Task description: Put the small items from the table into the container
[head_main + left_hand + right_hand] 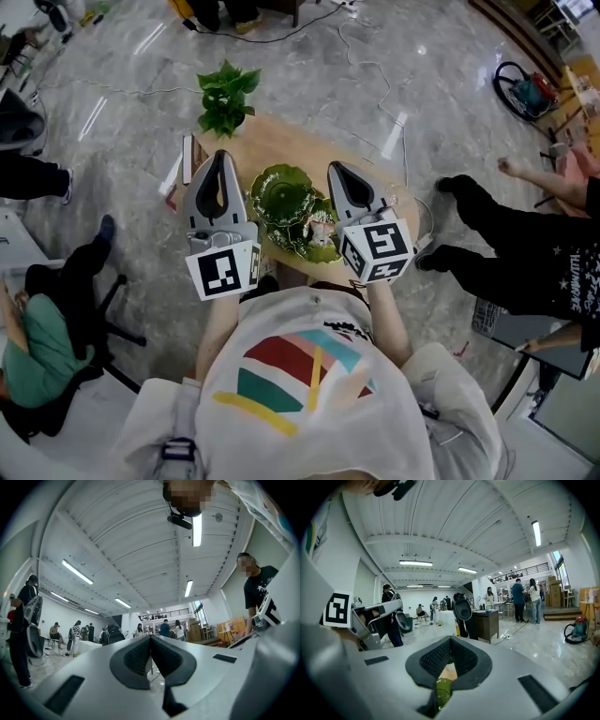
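A green leaf-shaped container [281,195] sits in the middle of a small wooden table [281,142]. A small pale item [322,228] lies in its near right part. My left gripper [221,156] hovers over the table's left side, jaws together with nothing between them. My right gripper [335,168] hangs over the container's right edge, also shut and empty. In the left gripper view the left gripper [151,640] points out across the room. In the right gripper view, a strip of green and tan shows below the closed right gripper [450,643].
A potted green plant [225,96] stands at the table's far left corner. A flat white-edged object [186,161] lies at the table's left edge. A seated person's legs [487,234] are on the right, and an office chair [89,319] on the left. Cables [375,84] run over the grey floor.
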The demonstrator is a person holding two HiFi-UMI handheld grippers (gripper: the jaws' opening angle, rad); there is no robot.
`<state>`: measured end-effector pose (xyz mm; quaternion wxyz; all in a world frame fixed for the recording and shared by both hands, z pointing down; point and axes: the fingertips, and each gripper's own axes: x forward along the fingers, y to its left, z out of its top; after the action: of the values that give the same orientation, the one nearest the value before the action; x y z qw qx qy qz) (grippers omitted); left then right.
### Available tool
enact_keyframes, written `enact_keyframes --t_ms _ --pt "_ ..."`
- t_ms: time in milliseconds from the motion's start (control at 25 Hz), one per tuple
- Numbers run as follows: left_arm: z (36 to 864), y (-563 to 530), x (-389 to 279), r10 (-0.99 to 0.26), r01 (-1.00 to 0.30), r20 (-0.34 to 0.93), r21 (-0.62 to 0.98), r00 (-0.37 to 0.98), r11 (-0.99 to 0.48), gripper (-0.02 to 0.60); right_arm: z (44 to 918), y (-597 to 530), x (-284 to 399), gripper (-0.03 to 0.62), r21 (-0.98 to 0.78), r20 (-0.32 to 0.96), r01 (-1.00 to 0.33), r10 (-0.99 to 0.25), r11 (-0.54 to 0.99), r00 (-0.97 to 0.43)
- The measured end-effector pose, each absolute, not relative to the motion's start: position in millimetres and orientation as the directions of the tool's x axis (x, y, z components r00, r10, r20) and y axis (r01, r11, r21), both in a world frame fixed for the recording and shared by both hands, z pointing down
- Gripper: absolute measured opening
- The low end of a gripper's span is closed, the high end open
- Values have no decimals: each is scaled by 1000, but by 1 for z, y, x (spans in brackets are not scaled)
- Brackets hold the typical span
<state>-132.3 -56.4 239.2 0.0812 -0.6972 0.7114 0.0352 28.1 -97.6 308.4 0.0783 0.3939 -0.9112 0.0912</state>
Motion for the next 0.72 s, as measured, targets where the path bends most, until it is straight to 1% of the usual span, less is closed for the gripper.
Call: enact_keyframes --t_ms 200,280,320,360,400,440,520,640,720 --pt "254 -38 -178 -988 -996 -144 -57 -56 65 9 321 -90 -9 14 -133 219 -732 -700 668 -679" --pt "262 -37 -202 -990 -997 -132 -44 -55 61 9 318 -85 -36 15 -163 173 -719 -698 675 -695" --pt "267 -38 -215 -991 -998 -125 -44 -49 55 8 316 -81 -53 20 -205 141 -703 -691 680 -709" --pt "272 -39 -229 -992 -998 -119 -46 -42 48 9 315 -79 -71 50 -259 110 -686 -685 680 -721" --pt "278 -42 -243 -993 -998 -114 -49 -34 40 8 316 -77 -90 133 -309 87 -669 -680 676 -728" --pt "285 -46 -258 -994 -998 -107 -49 -26 32 8 321 -74 -111 198 -343 79 -656 -675 672 -733" --pt "300 -55 -284 -996 -999 -89 -46 -5 9 9 345 -66 -152 216 -359 121 -653 -661 667 -741" --pt "327 -69 -316 -998 -998 -48 -54 42 -39 8 404 -49 -204 215 -392 258 -664 -616 637 -744" --pt "346 -73 -338 -998 -997 -20 -62 53 -52 9 452 -42 -227 215 -440 342 -685 -597 581 -726"
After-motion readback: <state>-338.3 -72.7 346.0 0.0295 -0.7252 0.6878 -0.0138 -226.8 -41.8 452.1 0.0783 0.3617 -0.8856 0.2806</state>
